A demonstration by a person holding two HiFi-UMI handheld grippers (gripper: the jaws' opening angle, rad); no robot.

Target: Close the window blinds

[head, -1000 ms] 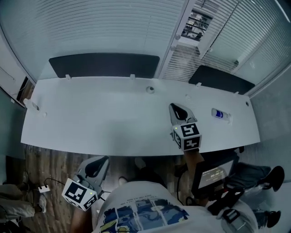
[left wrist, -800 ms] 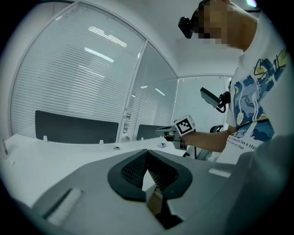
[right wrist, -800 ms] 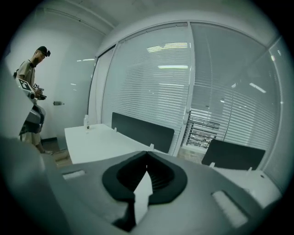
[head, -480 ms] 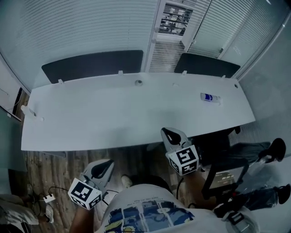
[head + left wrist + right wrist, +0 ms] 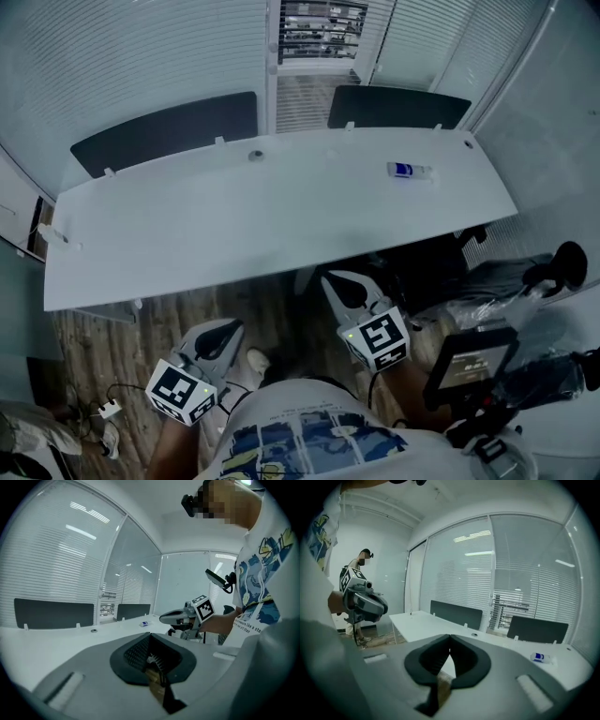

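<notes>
The window blinds point(image 5: 141, 47) hang beyond the far edge of the smooth white counter point(image 5: 281, 216), covering the glass wall. Their thin pale slats run level, side to side, stacked in tall vertical sheets. One narrow panel point(image 5: 322, 23) has its slats tilted open enough to show shapes behind it. Two dark, flat, matte screens point(image 5: 169, 131) stand along the counter's back edge. A small white bottle point(image 5: 410, 170) with a blue label lies on its side near the right end. Both tongs sit well short of the blinds, over the wood-grain floor point(image 5: 103, 337). The left tongs point(image 5: 223, 330) are clenched on nothing, and the right tongs point(image 5: 339, 281) are likewise clenched and empty.
</notes>
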